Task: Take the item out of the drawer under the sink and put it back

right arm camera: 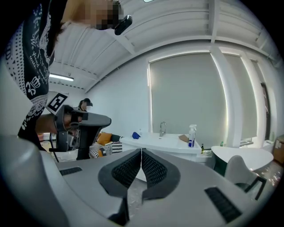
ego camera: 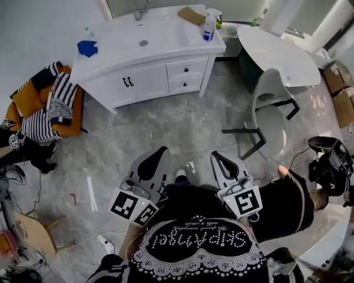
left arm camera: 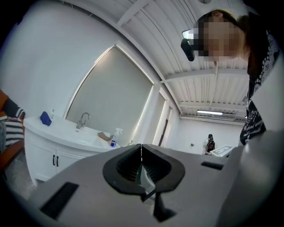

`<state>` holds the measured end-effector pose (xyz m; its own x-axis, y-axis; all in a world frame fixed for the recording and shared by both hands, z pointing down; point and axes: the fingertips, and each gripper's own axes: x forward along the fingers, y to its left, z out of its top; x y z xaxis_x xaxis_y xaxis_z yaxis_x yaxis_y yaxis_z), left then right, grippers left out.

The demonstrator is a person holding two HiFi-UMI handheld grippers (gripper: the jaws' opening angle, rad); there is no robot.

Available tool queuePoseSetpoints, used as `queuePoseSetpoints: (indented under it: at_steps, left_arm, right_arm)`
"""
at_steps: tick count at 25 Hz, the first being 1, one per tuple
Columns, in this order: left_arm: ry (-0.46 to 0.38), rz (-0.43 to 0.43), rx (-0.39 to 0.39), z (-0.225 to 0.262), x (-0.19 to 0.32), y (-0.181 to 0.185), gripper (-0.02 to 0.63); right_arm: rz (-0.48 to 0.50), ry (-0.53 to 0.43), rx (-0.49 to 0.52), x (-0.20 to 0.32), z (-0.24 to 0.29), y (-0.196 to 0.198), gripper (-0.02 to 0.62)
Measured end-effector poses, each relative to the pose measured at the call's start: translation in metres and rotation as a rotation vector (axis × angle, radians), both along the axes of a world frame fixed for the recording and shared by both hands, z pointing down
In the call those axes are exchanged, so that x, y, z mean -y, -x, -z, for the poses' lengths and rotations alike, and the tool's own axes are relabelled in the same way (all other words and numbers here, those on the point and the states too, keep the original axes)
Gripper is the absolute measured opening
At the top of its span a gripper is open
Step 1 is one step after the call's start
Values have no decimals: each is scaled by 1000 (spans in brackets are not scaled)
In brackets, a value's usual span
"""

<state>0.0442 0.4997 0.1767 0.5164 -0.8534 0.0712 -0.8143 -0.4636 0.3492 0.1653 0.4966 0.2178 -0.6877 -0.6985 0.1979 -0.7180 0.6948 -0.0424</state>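
Observation:
The white sink cabinet (ego camera: 149, 61) stands across the room, far from both grippers. Its two small drawers (ego camera: 186, 70) on the right and its double doors (ego camera: 128, 82) are all closed, and the item inside is hidden. My left gripper (ego camera: 164, 150) and right gripper (ego camera: 215, 156) are held low in front of the person's body, side by side, pointing toward the cabinet. The left gripper (left arm camera: 141, 147) has its jaws pressed together with nothing between them. The right gripper (right arm camera: 141, 152) is likewise shut and empty. In the right gripper view the cabinet (right arm camera: 165, 144) is beyond the jaws.
On the counter are a spray bottle (ego camera: 209, 25), a blue cloth (ego camera: 87, 48), a brown flat piece (ego camera: 191, 15) and a faucet (ego camera: 140, 10). A grey chair (ego camera: 270, 113) and round white table (ego camera: 279, 52) stand to the right. An orange sofa (ego camera: 71, 122) with striped cloth sits left.

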Motion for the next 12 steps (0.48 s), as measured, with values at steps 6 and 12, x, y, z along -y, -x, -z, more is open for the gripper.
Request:
queuePoseSetpoints:
  at_steps: [6,12]
  left_arm:
    - [41,12,1,-8,11,21,6]
    - [72,64,-11,-19,11,43,6]
  right_arm:
    - [14,17,-3,9,-5,25,18]
    - [57,39,-2,18,-14,44,18]
